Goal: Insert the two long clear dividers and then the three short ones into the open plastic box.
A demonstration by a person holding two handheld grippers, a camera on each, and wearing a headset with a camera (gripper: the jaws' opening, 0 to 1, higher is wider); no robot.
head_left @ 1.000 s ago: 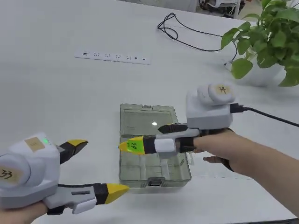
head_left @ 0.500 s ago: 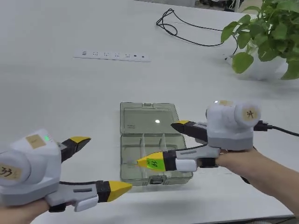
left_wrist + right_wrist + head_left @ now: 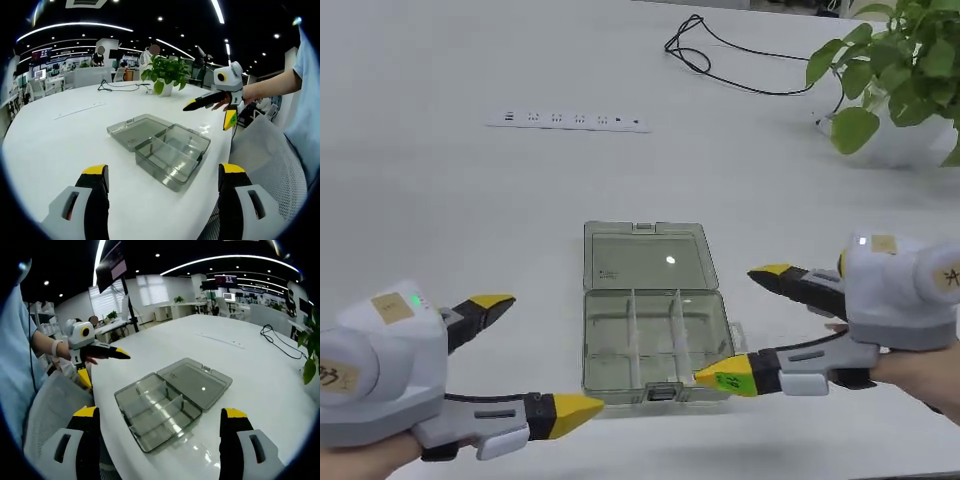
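A power strip (image 3: 567,121) lies far across the white table (image 3: 440,220), with a black cable (image 3: 740,68) and a potted plant (image 3: 900,60) far right. My right gripper (image 3: 728,325), over the box a second ago, is now pulled back to its right, jaws spread and empty. My left gripper (image 3: 552,352) hangs near left, spread too. The open plastic box (image 3: 655,320) sits between them, two long dividers (image 3: 632,335) standing upright in its near half.
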